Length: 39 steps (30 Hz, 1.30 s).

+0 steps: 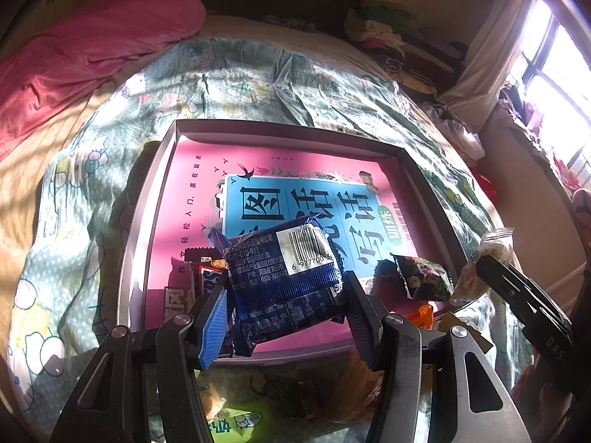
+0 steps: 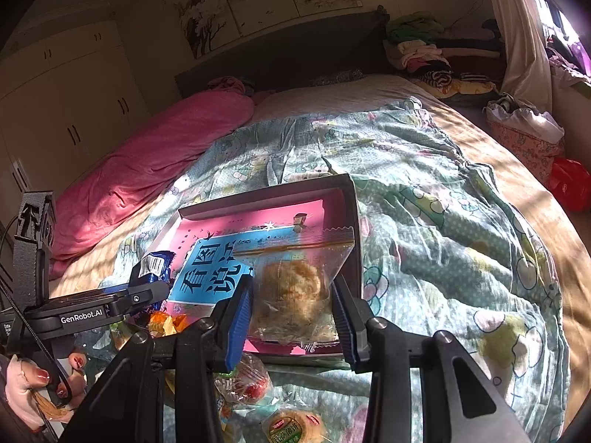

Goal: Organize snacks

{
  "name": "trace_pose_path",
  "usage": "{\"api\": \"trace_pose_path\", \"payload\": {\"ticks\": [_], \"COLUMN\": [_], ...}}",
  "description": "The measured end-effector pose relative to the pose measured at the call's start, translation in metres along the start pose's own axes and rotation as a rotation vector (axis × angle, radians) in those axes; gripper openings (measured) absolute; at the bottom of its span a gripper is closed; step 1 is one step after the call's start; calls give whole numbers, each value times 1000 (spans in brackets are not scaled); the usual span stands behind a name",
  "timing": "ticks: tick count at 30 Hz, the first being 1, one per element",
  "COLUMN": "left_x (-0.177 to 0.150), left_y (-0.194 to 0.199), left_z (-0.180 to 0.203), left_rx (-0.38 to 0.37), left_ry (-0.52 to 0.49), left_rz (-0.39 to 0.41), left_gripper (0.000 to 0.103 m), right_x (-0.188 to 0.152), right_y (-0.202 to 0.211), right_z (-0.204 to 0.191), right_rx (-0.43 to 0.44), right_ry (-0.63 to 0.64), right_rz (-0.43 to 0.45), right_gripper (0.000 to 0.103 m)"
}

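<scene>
A shallow box (image 1: 177, 127) with a pink and blue printed bottom lies on the bed; it also shows in the right wrist view (image 2: 258, 193). My left gripper (image 1: 284, 312) is shut on a dark blue snack packet (image 1: 284, 277) with a barcode, held over the box's near part. My right gripper (image 2: 293, 317) is shut on a clear-wrapped pastry (image 2: 291, 291), held over the box's near right corner. In the box lie a brown bar wrapper (image 1: 207, 277) and a black snack bag (image 1: 421, 280). The right gripper with its pastry (image 1: 491, 254) shows at the left view's right edge.
Several loose snacks lie on the patterned quilt (image 2: 443, 221) in front of the box, among them a green-labelled cake (image 2: 291, 428) and an orange packet (image 2: 162, 323). A pink blanket (image 2: 155, 162) lies at the left. Clothes are piled by the headboard (image 2: 424, 48).
</scene>
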<state>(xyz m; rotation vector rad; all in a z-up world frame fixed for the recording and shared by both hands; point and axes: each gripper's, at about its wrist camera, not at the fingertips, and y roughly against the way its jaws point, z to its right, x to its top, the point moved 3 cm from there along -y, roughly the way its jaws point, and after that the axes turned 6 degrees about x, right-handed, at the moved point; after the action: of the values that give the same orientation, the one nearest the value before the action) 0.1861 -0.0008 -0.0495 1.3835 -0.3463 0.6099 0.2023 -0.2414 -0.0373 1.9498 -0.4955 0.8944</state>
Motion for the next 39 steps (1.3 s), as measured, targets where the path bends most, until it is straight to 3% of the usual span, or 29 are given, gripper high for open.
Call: {"api": "trace_pose_path", "payload": {"ticks": [12, 27, 39], "left_x": [-6, -9, -4], "left_y": [-10, -18, -31], "left_z": [1, 3, 4], "left_rx": [1, -6, 36], "left_ry": [-4, -15, -25], "left_rz": [-25, -62, -78], "left_gripper": [59, 59, 59], "right_x": [-10, -16, -15], "right_y": [-21, -22, -20], "right_z": [2, 6, 6], "right_rx": [27, 59, 55], "right_ry": [-27, -76, -76], "right_rz": [-72, -91, -90], "right_gripper": [42, 42, 42]}}
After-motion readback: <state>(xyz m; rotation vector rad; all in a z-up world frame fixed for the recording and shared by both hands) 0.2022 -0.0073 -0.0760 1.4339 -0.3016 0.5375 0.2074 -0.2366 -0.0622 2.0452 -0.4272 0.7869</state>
